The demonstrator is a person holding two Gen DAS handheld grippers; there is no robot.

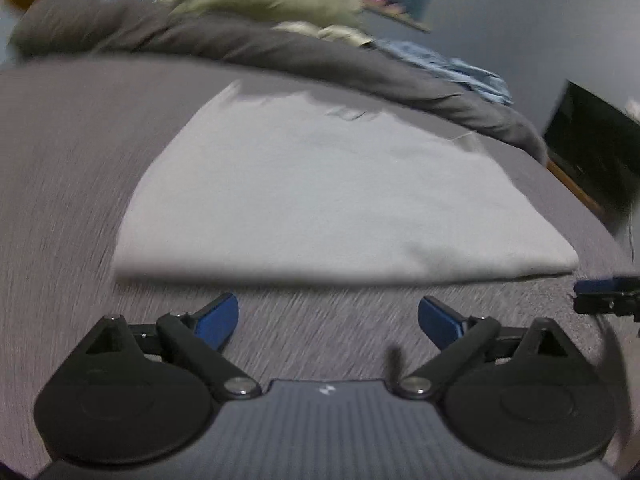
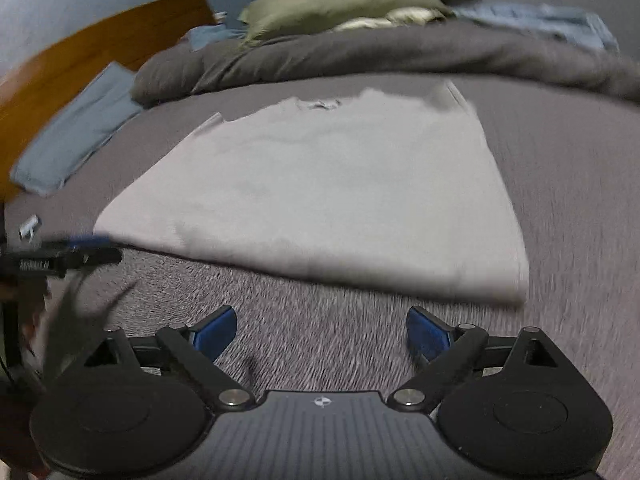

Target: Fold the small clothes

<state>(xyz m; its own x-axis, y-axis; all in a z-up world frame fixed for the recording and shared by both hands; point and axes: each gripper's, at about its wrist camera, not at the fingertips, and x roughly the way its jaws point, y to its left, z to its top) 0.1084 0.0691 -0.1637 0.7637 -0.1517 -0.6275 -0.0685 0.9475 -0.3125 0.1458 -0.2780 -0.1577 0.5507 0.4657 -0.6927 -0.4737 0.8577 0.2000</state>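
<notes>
Dead ahead at twelve o'clock from both tongs lies our shirt (image 1: 320, 196), flat on the bed (image 1: 60, 160), near hem crosswise, left tongs (image 1: 328, 320) and right tongs (image 2: 322, 330) wide open, empty, about equally near.

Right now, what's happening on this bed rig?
A person holds two grippers over a bed for folding. A light grey shirt lies flat on the grey bedspread, already folded narrow by the look of it. The left gripper and right gripper are both open and empty, just short of the shirt's near edge. Both views are motion-blurred. A dark duvet and other clothes sit behind.
</notes>
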